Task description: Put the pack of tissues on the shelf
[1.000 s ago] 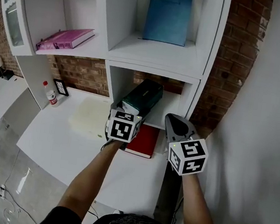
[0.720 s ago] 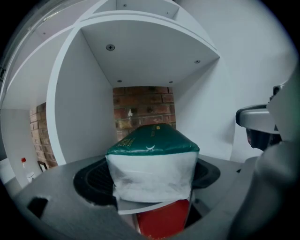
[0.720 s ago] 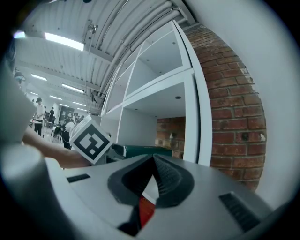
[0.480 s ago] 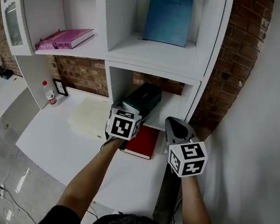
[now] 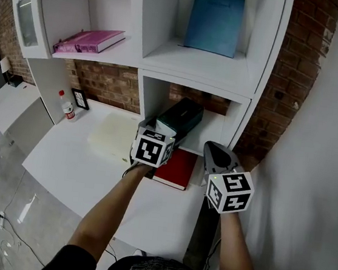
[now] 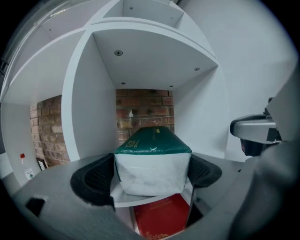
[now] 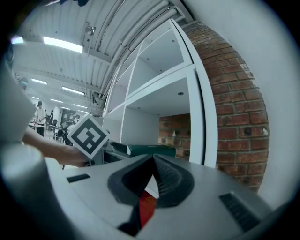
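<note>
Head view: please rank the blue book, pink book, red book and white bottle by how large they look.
1. blue book
2. pink book and red book: they look about alike, and the red one is partly hidden, so I won't rank them
3. white bottle

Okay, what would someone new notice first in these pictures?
The green-topped pack of tissues sits in the white shelf's lower compartment, between the left gripper's opening jaws. A red book lies just below it, and a blue book stands in the compartment above.
</note>
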Demonstrator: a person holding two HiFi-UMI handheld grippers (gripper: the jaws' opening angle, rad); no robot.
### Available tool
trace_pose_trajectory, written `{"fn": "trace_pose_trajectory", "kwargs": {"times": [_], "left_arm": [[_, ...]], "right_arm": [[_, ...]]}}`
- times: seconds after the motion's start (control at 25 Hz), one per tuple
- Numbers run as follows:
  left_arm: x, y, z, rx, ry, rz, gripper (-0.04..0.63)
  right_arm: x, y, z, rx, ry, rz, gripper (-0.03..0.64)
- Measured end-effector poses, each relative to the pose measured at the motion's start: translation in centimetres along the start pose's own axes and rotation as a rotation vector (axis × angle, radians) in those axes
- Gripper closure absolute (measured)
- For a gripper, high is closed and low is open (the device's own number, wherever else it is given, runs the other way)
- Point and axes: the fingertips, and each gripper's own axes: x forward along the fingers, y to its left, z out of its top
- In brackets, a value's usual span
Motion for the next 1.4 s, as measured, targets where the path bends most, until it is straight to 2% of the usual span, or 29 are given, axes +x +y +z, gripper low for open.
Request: {"fn": "trace_pose_trajectory", "kwargs": {"times": [0.16,0.32,0.52,0.72,0.92,1.04,1.16,1.4], "left_arm": [[-1.5,0.1,-0.1,0.009,-0.006,0.005,0.114],[-3.9,0.5,0.4,-0.007,-0.047,0.016,0.118],[-7.2,2.0,0.9,-0.006,-0.101,0.056,0.215],[-11.0,5.2,-0.3,-0.030,-0.128,0.142,0.304],[-15.4,9.1,-1.8,-0.037,-0.138,0.260,0.419],[-17.5,10.2,-3.1,-0.037,-0.129,0.298,0.508],[-18.7,10.5,-4.5,-0.027,-0.108,0.298,0.523],[-21.0,11.4,-6.1,-0.039,-0.089,0.352,0.586]], "right_arm": [[0.3,1.1,0.0,0.002,-0.003,0.024,0.612],[0.9,2.2,0.0,0.007,-0.001,0.051,0.612],[1.7,4.0,0.1,0.008,-0.003,0.089,0.612],[3.0,6.3,0.0,0.003,0.005,0.143,0.612],[4.1,8.3,0.0,-0.002,0.005,0.182,0.612],[4.6,9.2,-0.1,-0.002,0.004,0.200,0.612],[5.0,9.5,-0.1,0.001,0.005,0.208,0.614],[5.6,10.4,-0.8,0.010,0.019,0.219,0.614]]}}
